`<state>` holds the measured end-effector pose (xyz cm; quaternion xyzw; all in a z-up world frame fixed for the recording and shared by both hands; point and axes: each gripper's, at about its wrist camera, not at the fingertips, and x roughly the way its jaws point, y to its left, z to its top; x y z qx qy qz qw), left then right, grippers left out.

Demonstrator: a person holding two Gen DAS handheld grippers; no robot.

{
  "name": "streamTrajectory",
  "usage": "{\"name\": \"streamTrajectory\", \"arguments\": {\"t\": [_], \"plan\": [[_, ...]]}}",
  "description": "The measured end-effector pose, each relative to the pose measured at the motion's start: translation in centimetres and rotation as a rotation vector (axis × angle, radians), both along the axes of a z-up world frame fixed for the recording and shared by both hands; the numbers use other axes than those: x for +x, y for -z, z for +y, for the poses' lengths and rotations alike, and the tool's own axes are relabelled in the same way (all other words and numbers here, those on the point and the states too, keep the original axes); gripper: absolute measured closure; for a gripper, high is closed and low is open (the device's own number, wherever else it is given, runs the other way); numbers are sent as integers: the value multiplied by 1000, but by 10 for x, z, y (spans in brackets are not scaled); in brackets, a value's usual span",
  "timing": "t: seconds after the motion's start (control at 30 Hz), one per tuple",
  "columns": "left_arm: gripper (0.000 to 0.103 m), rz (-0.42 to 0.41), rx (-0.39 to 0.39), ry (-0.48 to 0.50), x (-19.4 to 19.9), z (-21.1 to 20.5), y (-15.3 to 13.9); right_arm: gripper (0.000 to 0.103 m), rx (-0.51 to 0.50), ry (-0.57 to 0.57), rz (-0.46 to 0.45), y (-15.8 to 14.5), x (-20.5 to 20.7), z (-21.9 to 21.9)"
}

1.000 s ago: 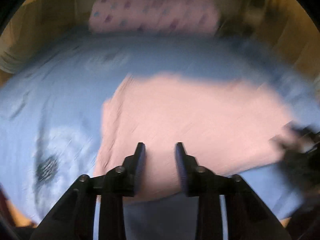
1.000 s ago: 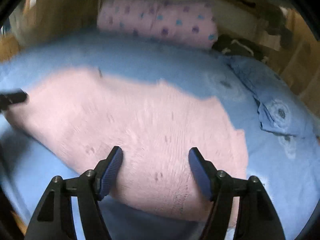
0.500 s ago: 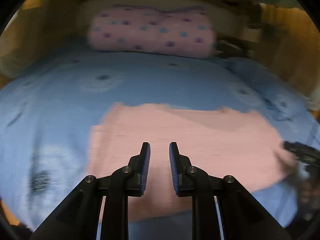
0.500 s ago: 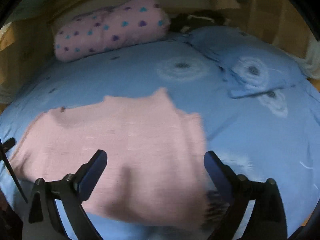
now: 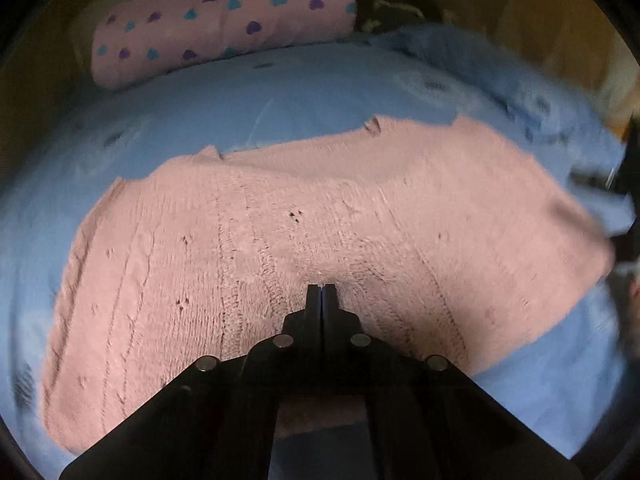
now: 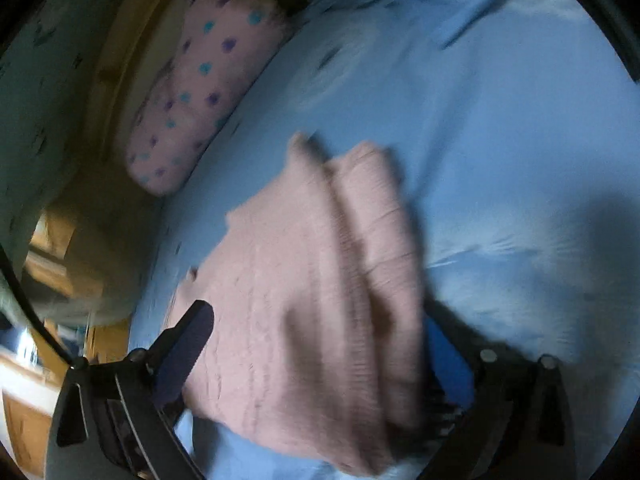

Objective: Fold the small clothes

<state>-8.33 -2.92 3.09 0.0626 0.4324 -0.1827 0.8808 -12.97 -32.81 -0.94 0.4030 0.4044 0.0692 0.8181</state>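
**Sweater edge pinched on the left, straddled on the right**

Pink knitted sweater (image 5: pixel 304 216) lies spread on the blue bed sheet (image 5: pixel 280 92), with its long axis running left to right across the left wrist view. At the head of the bed a pink dotted pillow (image 5: pixel 224 20) rests well apart from it.

The left gripper (image 5: pixel 321 294) has its jaws pressed together at the near edge of the knit; the fabric puckers toward the tips, so I judge that it is pinching a small bit of this edge. The sweater extends away from these jaws, toward the pillow.

The right gripper (image 6: pixel 320 344) has its jaws wide apart, one on each side of the right end of the sweater (image 6: pixel 312 280). This end looks bunched or partly lifted between them, but the picture is blurred and I cannot tell if it rests on the lower jaw.

The coming move probably depends on this: both grippers stand along the same near edge, so the fold would carry the edge forward, across the short axis. The right jaws must first take the cloth.
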Motion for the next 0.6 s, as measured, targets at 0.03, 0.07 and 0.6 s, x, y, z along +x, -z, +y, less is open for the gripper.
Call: {"name": "streamTrajectory", "arguments": {"t": [0.03, 0.07, 0.6], "plan": [[103, 9, -42, -9, 0, 3, -4, 5, -32, -34, 9, 1, 5, 9], [103, 19, -93, -12, -2, 6, -9, 6, -62, -52, 15, 2, 8, 15], [103, 69, -115, -11, 9, -3, 13, 73, -53, -65, 41, -8, 22, 26]]}}
